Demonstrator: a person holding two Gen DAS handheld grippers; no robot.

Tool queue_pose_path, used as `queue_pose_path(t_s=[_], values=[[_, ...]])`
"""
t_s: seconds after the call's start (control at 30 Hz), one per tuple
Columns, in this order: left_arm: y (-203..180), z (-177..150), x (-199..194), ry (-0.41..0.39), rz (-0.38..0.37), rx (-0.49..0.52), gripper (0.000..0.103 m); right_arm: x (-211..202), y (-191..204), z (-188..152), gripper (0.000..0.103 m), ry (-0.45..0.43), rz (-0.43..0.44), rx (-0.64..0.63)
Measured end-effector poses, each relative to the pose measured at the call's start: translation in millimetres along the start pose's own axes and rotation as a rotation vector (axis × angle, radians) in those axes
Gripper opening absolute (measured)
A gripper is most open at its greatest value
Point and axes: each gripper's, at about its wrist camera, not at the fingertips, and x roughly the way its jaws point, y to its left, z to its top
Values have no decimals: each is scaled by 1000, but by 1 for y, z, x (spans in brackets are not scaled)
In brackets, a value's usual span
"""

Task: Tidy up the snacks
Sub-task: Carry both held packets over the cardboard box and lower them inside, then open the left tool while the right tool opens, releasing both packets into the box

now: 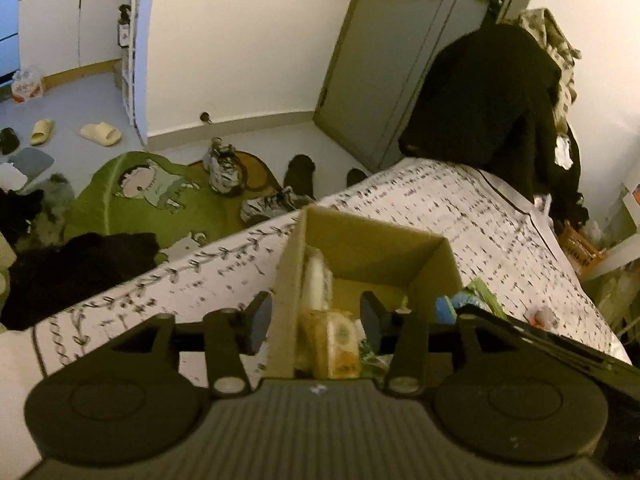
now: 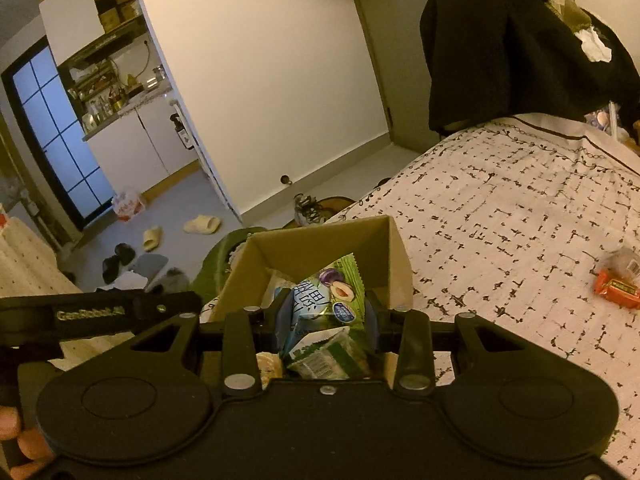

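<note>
Cardboard box [image 2: 394, 248] walls fence the packets; bedspread [image 2: 520, 216] to its right lies mostly bare.

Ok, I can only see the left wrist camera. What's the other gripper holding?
Observer: The right gripper has its fingers shut on a green plum snack packet, over the open cardboard box.
Operator: Are there snacks left on the bed?
Observer: Yes. An orange-red packet lies on the patterned bed cover, to the right of the box, and a clear packet is right beside it.
</note>
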Motion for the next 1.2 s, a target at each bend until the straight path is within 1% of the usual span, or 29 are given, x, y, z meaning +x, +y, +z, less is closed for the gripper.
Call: queue_pose_path(t_s=[0.2, 0.23, 0.27, 0.3, 0.37, 0.43, 0.5, 0.53, 0.57, 0.67, 0.77, 0.8, 1.0, 1.2], values=[[14, 4, -7, -2, 21, -19, 49, 8, 8, 1, 37, 1, -8, -24], [15, 5, -8, -1, 24, -21, 51, 9, 9, 1, 37, -1, -7, -31], [17, 5, -10, -1, 27, -24, 55, 10, 11, 2, 38, -4, -7, -38], [18, 4, -11, -2, 28, -26, 58, 11, 13, 2, 40, -10, -7, -47], [19, 4, -15, -7, 33, -23, 60, 11, 16, 2, 44, -31, -4, -61], [21, 5, -18, -11, 44, -21, 65, 6, 19, 3, 68, -56, 10, -62], [23, 5, -21, -22, 56, -26, 69, 1, 21, 3, 78, -90, 11, -67], [24, 5, -23, -26, 64, -29, 70, -2, 22, 4, 81, -100, 7, -70], [24, 5, -24, -31, 72, -29, 71, -4, 21, 4, 82, -107, 6, -70], [25, 4, -28, -37, 87, -13, 77, -5, 18, 3, 89, -110, -6, -66], [25, 4, -30, -35, 96, -14, 78, -5, 13, 4, 94, -102, -42, -83], [25, 4, -30, -35, 98, -14, 78, -5, 11, 4, 97, -101, -46, -79], [16, 4, -33, -43, 89, -3, 79, -11, -8, 4, 97, -82, -94, -32], [2, 5, -31, -51, 79, 9, 79, -26, -23, 1, 99, -68, -133, -30]])
